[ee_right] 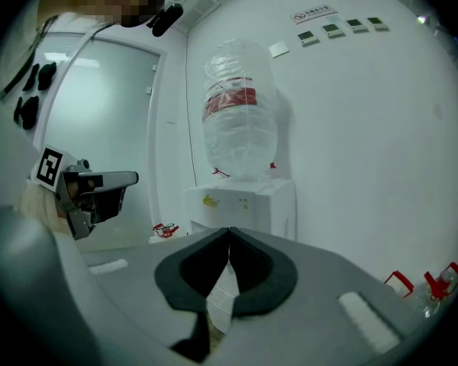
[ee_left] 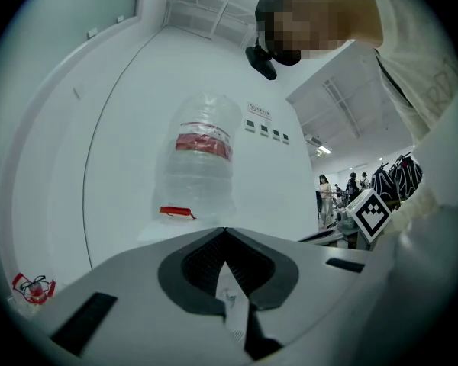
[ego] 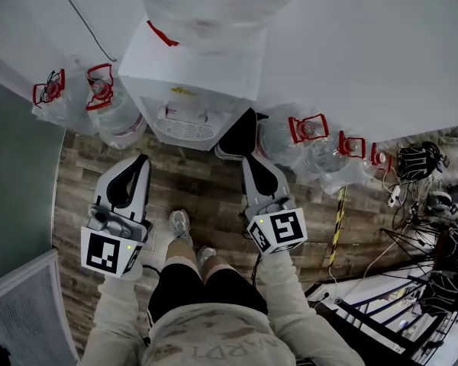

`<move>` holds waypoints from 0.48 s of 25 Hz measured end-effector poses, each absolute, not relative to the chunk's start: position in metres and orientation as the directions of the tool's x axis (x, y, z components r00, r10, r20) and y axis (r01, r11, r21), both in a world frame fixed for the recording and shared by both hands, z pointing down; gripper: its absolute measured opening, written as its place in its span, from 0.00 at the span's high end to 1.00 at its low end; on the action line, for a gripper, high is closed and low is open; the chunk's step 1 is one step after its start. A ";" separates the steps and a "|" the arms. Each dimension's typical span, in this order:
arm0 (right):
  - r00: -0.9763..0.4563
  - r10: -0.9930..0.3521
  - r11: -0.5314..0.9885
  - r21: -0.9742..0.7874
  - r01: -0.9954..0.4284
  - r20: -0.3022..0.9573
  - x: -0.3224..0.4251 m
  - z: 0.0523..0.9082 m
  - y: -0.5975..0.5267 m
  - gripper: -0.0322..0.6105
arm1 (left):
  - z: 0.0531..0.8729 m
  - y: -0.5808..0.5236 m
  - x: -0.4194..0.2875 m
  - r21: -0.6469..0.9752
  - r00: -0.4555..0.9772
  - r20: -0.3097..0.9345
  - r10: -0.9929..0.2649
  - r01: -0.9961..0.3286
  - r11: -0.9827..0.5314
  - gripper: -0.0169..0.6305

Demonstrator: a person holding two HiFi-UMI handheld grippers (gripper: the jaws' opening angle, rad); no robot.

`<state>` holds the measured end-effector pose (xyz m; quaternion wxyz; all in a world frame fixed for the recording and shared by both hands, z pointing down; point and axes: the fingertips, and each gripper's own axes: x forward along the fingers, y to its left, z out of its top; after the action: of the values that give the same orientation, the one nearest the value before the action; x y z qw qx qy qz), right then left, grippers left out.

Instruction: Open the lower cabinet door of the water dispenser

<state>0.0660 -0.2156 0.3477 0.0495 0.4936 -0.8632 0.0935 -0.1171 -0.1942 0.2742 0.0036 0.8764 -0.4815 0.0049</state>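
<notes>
Water dispenser (ego: 187,90) backs the wall (ego: 366,36); bottles (ego: 114,117) crowd both sides.

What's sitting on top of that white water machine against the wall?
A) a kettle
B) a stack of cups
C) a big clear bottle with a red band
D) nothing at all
C: in the right gripper view, a large clear bottle with a red band round it stands on top of the white dispenser.
</notes>
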 end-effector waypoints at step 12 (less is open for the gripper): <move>-0.502 -0.848 0.489 -0.113 -0.865 0.173 0.067 0.456 -0.228 0.93 | 0.368 -0.200 -0.112 -0.017 0.572 0.008 -0.820 -0.820 -0.572 0.97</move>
<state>0.0669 -0.2280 0.4558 0.0467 0.4969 -0.8616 0.0927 -0.1121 -0.1995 0.3685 -0.0058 0.8866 -0.4624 0.0077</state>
